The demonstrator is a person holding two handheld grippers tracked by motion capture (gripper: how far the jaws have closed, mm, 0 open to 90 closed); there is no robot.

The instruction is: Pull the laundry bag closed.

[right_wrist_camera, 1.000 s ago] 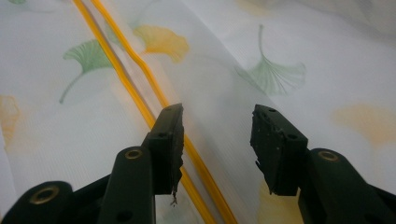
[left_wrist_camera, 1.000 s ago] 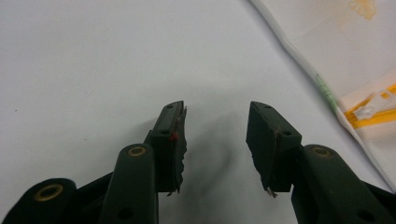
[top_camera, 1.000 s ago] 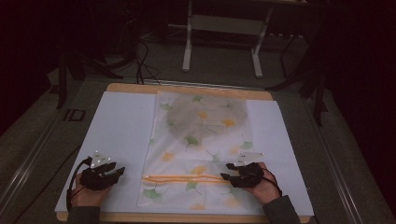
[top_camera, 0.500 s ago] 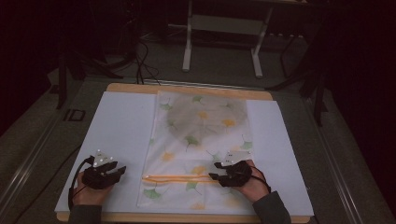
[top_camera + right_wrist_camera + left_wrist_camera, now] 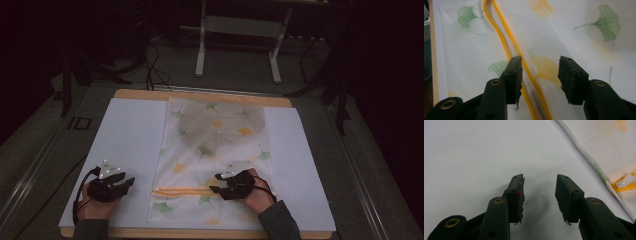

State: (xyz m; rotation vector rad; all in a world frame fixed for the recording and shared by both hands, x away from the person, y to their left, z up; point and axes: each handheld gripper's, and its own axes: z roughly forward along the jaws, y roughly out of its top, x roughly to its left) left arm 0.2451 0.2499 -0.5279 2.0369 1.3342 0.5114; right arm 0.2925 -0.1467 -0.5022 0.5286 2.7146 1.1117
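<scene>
A translucent white fabric bag [image 5: 220, 130] printed with green and yellow ginkgo leaves lies flat on the white mat [image 5: 130, 135]. An orange zipper [image 5: 180, 190] crosses it near the front edge. My right gripper [image 5: 215, 189] stands open low over the bag, and in the right gripper view [image 5: 540, 62] the zipper's two parted orange tracks [image 5: 506, 50] run past its left jaw. My left gripper [image 5: 131, 180] rests open on bare mat left of the bag. In the left gripper view [image 5: 540, 178] the bag's edge [image 5: 599, 167] and a white zipper pull [image 5: 626, 178] lie to the right.
The mat covers a wooden table whose edge [image 5: 200, 233] shows at the front. Beyond the table, a grey metal stand [image 5: 240, 30] and cables [image 5: 150, 65] sit on the dark floor. Bare mat [image 5: 300, 165] flanks the bag on both sides.
My right gripper has slid left along the zipper toward the bag's middle. The left gripper has stayed where it was.
</scene>
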